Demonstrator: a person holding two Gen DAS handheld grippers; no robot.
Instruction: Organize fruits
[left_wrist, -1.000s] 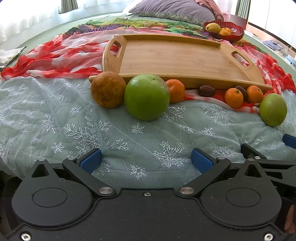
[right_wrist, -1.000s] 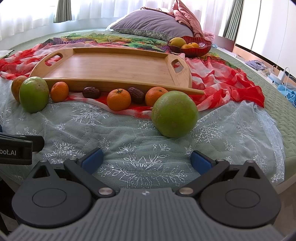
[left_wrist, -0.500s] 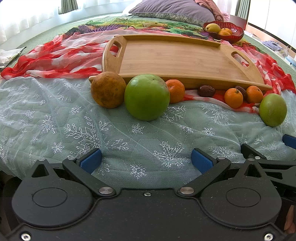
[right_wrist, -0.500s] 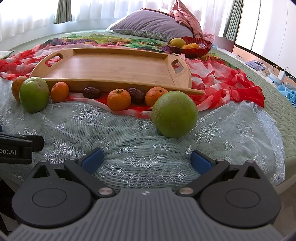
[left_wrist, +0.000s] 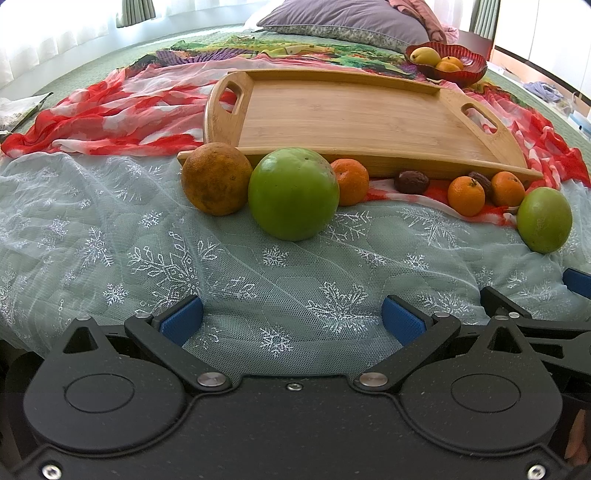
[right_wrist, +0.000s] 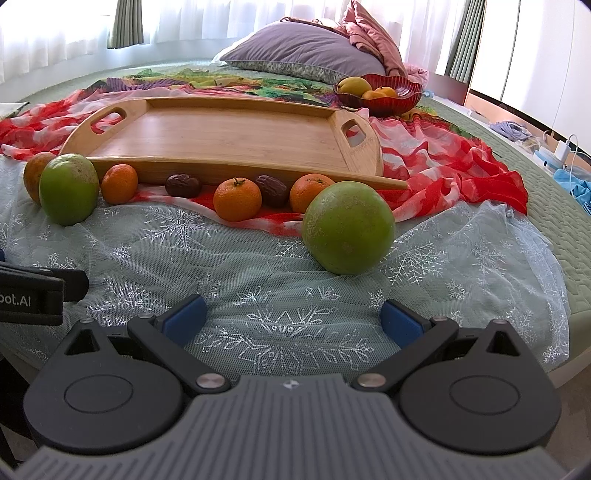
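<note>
An empty bamboo tray (left_wrist: 354, 114) (right_wrist: 221, 136) lies on the bed. Along its near edge sits a row of fruit: a brownish orange (left_wrist: 216, 179), a green fruit (left_wrist: 293, 199) (right_wrist: 68, 194), three small mandarins (right_wrist: 119, 184) (right_wrist: 237, 199) (right_wrist: 312, 190), two dark dates (right_wrist: 183, 185) (right_wrist: 272, 190) and a second green fruit (right_wrist: 348, 227) (left_wrist: 543, 219). My left gripper (left_wrist: 291, 321) is open and empty, short of the first green fruit. My right gripper (right_wrist: 293, 319) is open and empty, short of the second green fruit.
A red bowl (right_wrist: 380, 94) with yellow and orange fruit stands behind the tray's far right corner. A purple pillow (right_wrist: 306, 51) lies at the back. A red-and-white scarf (left_wrist: 122, 114) lies under the tray. The bed's edge drops off on the right (right_wrist: 576, 258).
</note>
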